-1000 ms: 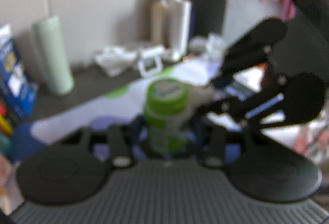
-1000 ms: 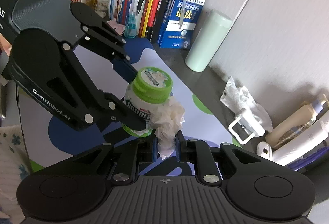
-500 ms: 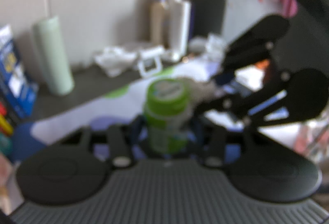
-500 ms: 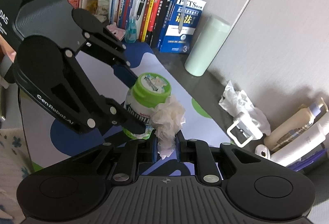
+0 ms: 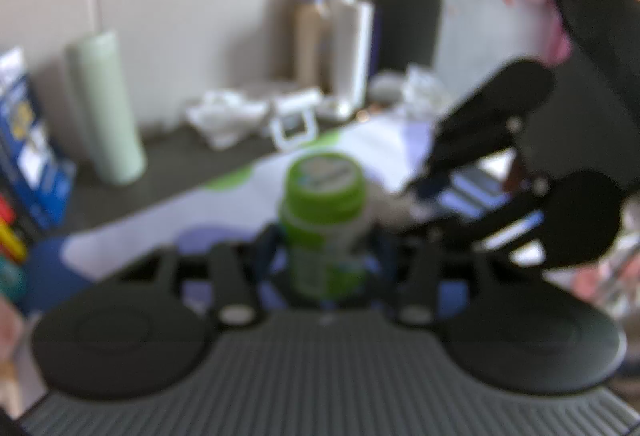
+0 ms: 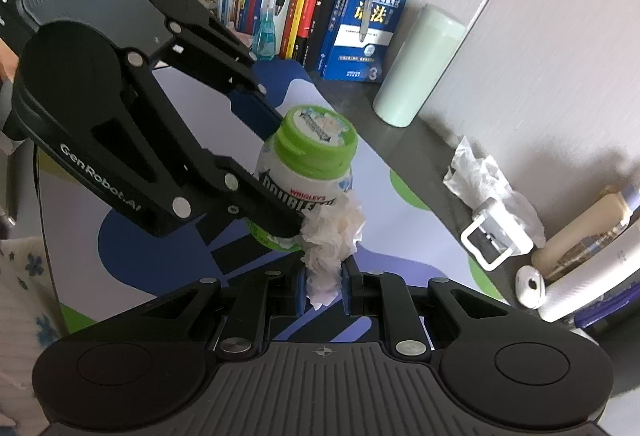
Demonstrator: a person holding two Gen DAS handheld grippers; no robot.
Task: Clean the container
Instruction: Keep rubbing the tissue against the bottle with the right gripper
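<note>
A white gum container with a green lid stands upright over the patterned mat. My left gripper is shut on the container around its lower body; that view is blurred. In the right wrist view the left gripper reaches in from the left, one finger behind the container and one in front. My right gripper is shut on a crumpled white tissue. The tissue presses against the container's lower right side. My right gripper shows from the right in the left wrist view.
A row of books lines the back left. A pale green tumbler stands by the wall. Crumpled tissues, a white clip frame and bottles lie along the right. The blue, white and green mat covers the dark desk.
The right gripper with the tissue has slid down the container's right side, from near the lid to the lower body. The left gripper still holds the container.
</note>
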